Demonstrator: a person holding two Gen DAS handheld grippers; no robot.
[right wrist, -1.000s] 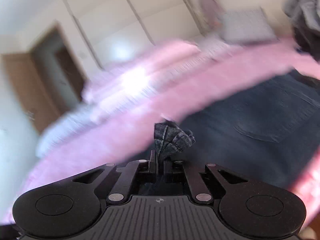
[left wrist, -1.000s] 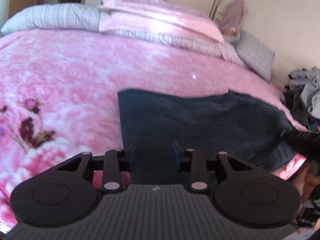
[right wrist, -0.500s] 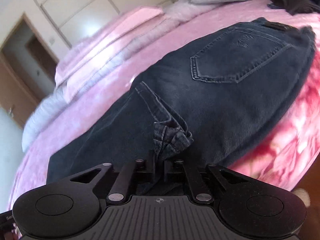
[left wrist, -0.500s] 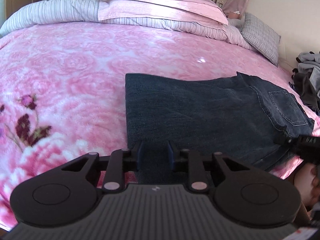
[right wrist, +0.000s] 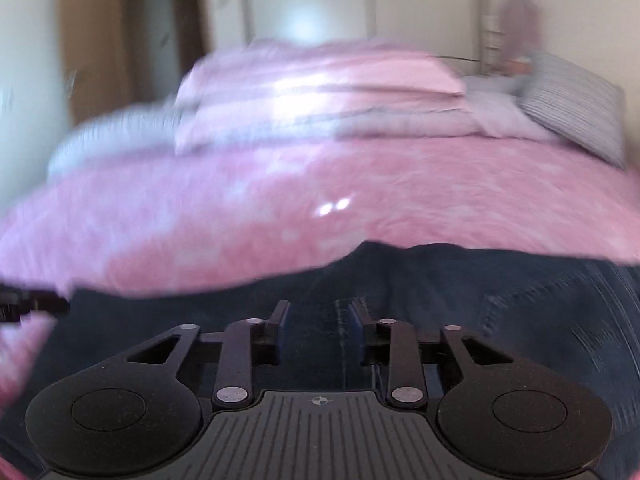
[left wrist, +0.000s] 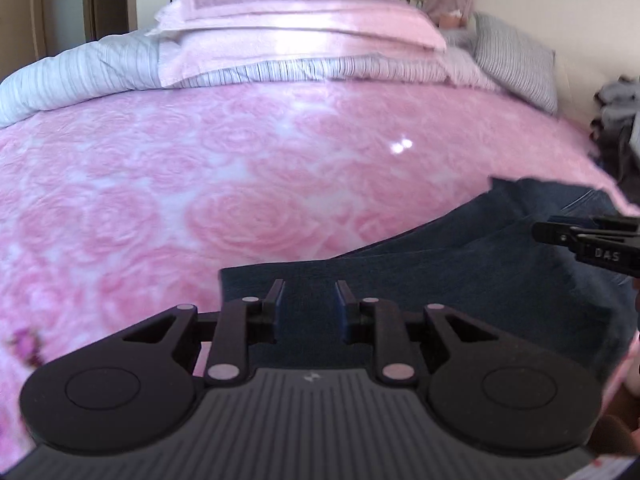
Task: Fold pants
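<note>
Both grippers, left (left wrist: 307, 300) and right (right wrist: 320, 318), stand open over the jeans (left wrist: 460, 280). Right jaws have just been opening, nothing gripped.

Blur and cropping on the bed

Right wrist view smears the far pillows (right wrist: 320, 92); jeans (left wrist: 500, 280) run off the right edge.

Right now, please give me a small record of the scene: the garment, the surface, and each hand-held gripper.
garment: dark jeans, lying flat
surface: pink rose-pattern blanket on a bed
left hand-held gripper: open over the jeans edge, nothing pinched
right hand-held gripper: jaws have just been opening, denim seam below them, not pinched
background: pink pillows, striped pillow
</note>
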